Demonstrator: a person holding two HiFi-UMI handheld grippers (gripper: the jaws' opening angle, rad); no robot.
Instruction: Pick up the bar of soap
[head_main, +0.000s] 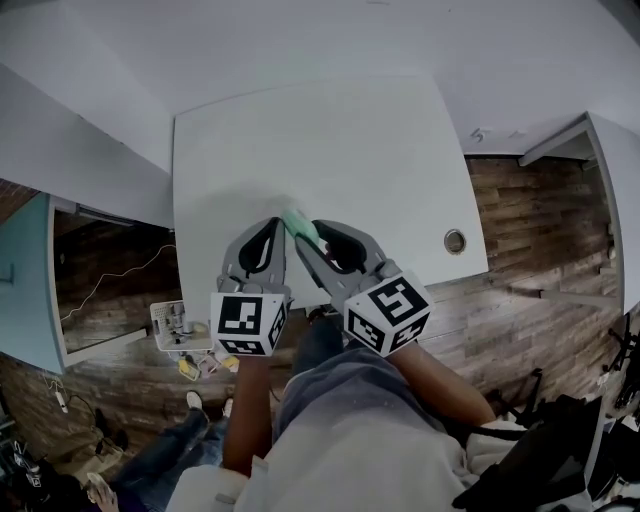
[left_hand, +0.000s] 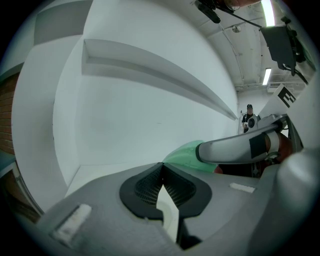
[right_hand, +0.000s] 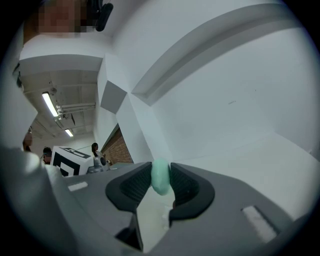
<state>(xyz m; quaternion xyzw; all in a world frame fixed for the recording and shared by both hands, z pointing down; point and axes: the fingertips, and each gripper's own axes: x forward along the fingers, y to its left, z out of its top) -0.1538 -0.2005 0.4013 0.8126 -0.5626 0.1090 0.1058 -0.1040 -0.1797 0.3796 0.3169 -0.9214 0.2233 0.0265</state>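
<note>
Mint-green bar of soap (head_main: 301, 228) stands on edge, pinched between the jaws of the right hand-held gripper (head_main: 305, 240), over the white table (head_main: 350, 150) at the middle of the head view. I cannot tell whether it touches the table. In the right gripper view the bar of soap (right_hand: 160, 176) fills the gap at the jaw tips. Just to its left in the head view, the left hand-held gripper (head_main: 276, 228) has its jaws pressed together at the tips, nothing between them; its own view shows the bar of soap (left_hand: 186, 152) just right of them.

Right claw (right_hand: 161, 172) seemingly hides part of soap (right_hand: 160, 181).
</note>
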